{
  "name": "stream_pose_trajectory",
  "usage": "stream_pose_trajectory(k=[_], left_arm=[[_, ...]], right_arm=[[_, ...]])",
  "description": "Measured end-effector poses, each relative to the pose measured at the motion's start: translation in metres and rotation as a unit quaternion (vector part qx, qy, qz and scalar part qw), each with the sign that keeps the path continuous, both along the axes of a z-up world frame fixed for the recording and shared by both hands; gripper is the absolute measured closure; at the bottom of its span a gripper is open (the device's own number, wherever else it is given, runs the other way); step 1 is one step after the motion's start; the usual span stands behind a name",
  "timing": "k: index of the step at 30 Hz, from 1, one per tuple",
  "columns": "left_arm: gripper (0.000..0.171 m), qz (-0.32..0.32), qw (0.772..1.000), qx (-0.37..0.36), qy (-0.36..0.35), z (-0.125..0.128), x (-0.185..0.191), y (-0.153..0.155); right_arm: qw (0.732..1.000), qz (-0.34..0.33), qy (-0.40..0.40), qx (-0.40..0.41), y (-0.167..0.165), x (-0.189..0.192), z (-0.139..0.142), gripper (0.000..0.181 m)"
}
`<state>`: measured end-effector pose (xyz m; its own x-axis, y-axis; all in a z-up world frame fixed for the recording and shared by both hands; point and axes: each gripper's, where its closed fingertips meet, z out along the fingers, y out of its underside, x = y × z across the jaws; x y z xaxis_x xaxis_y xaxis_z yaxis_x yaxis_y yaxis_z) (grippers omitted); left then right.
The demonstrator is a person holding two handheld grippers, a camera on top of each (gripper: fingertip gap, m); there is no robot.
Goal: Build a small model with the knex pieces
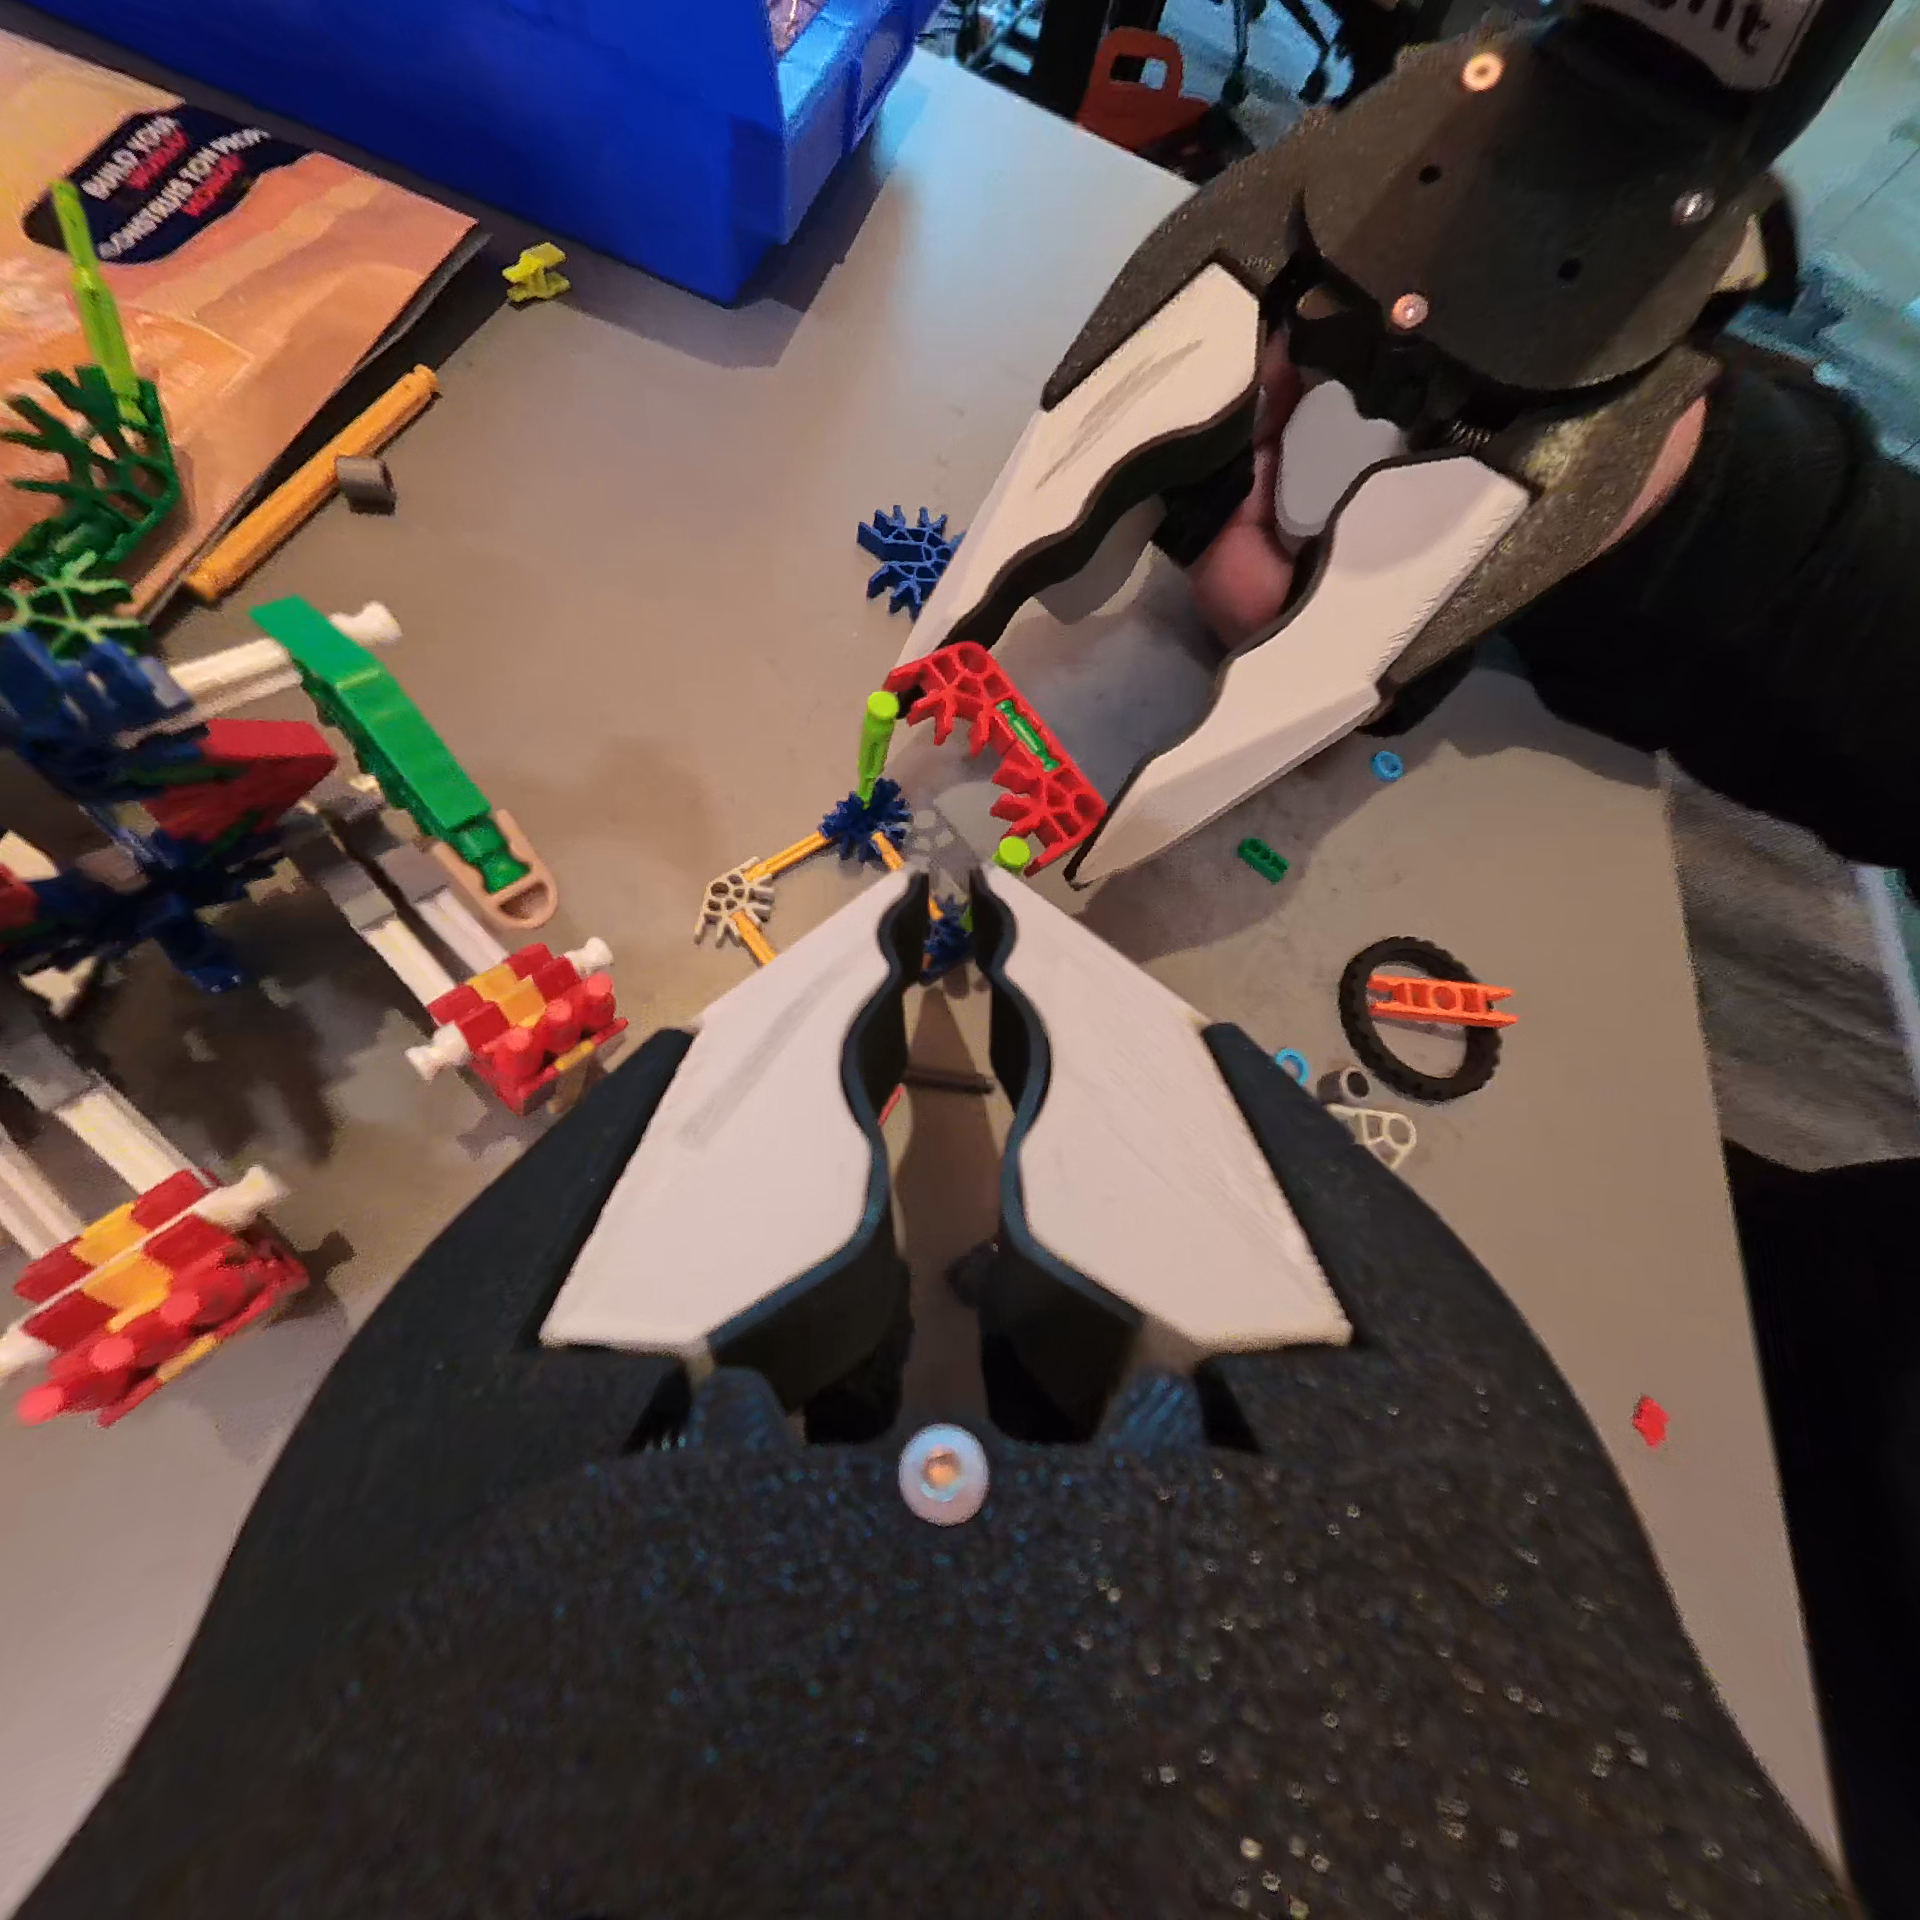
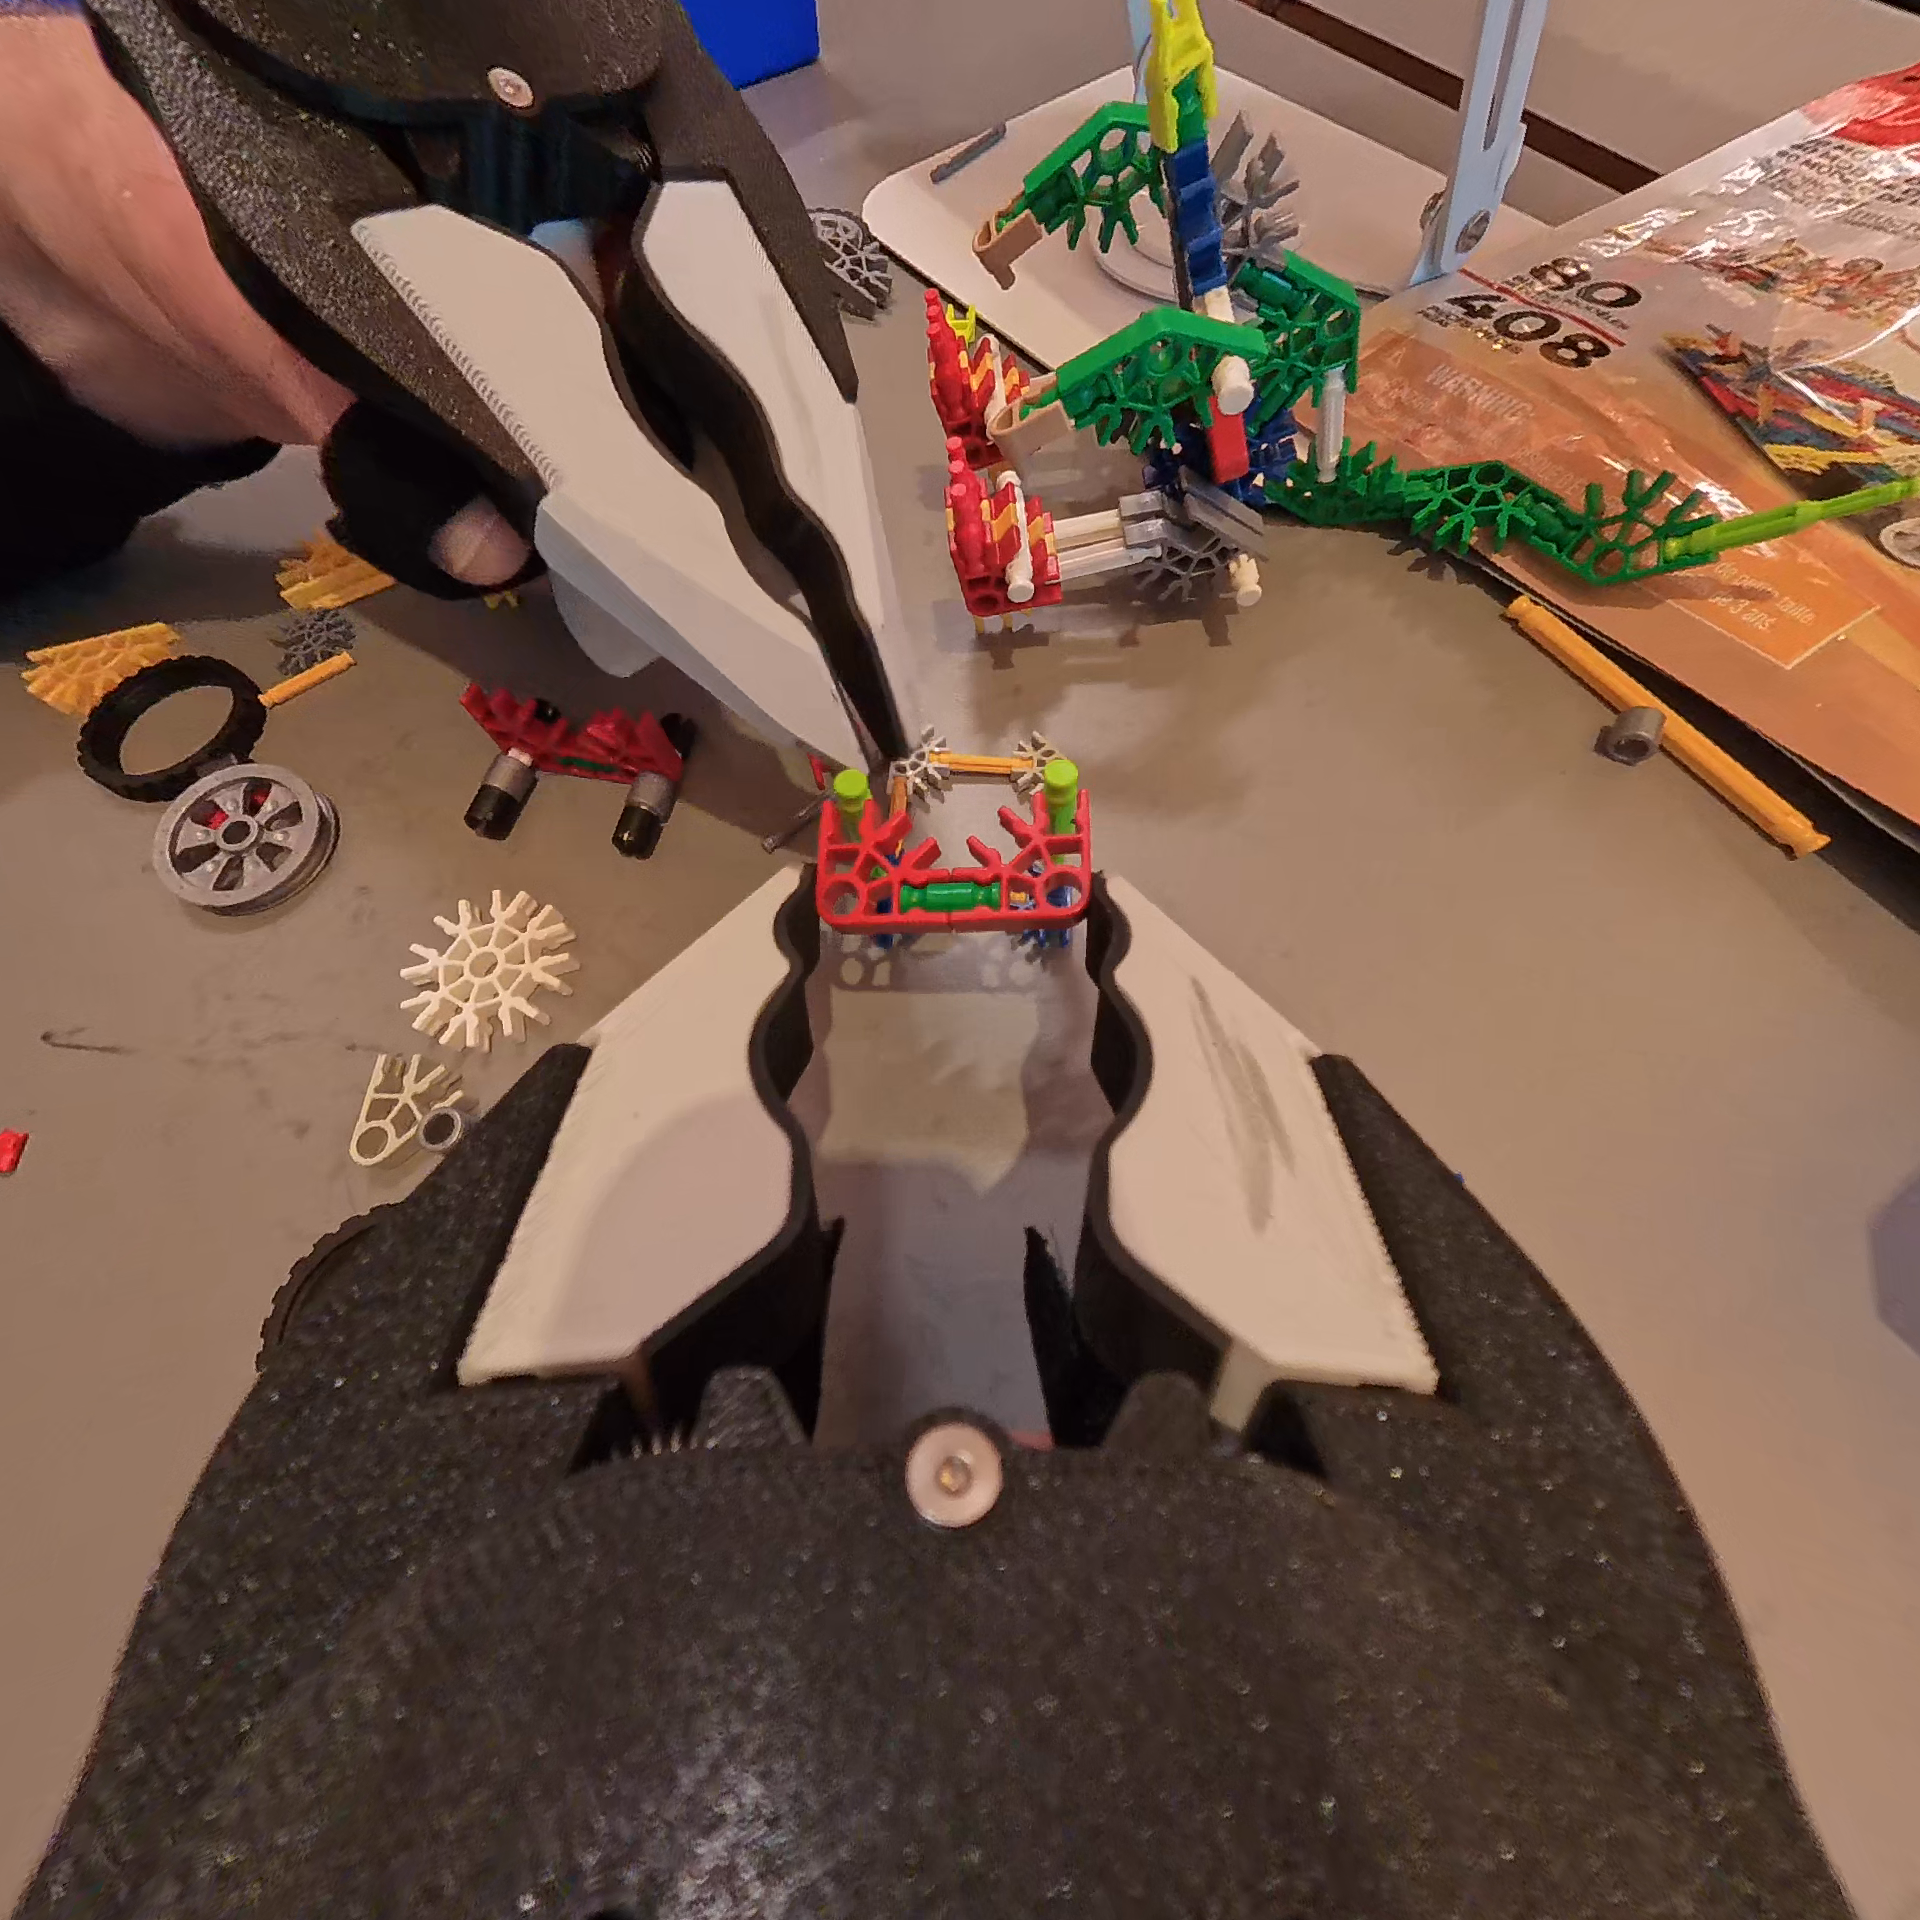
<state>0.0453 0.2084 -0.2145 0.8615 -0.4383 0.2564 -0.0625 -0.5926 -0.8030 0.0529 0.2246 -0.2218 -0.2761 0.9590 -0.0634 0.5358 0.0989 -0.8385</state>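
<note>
Right gripper (image 2: 951, 899): jaws set apart at width of red connector frame (image 2: 954, 871), one fingertip at each end, so frame is clamped across its length and kept upright over grey table (image 2: 1351, 1039). Lime rods (image 2: 1060, 795) seen standing behind the frame.

Left gripper (image 1: 948, 883): jaws narrowed almost together, pinched on small blue connector (image 1: 945, 940) at assembly's base, apparently bracing it.

Farther out: loose white snowflake connector (image 2: 488, 968), black tyre (image 2: 166, 727), built green-and-red model (image 2: 1195, 416).

Containers: blue bin (image 1: 582, 114) at table's far edge; contents cannot be told.
</note>
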Motion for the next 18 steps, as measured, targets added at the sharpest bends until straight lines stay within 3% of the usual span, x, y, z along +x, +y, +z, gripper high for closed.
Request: stream_pose_trajectory(k=[10,18], left_arm=[[0.167,-0.013,0.997,-0.021,-0.076,0.0018,0.0084,-0.0027],[0.171,-0.018,1.000,0.012,-0.009,0.0023,0.0094,0.0001]], right_arm=[[1.000,-0.003,0.004,0.010,0.0010,-0.0008,0.0005,0.131],[1.000,-0.009,0.002,0.015,0.0037,-0.0009,-0.0007,0.131]])
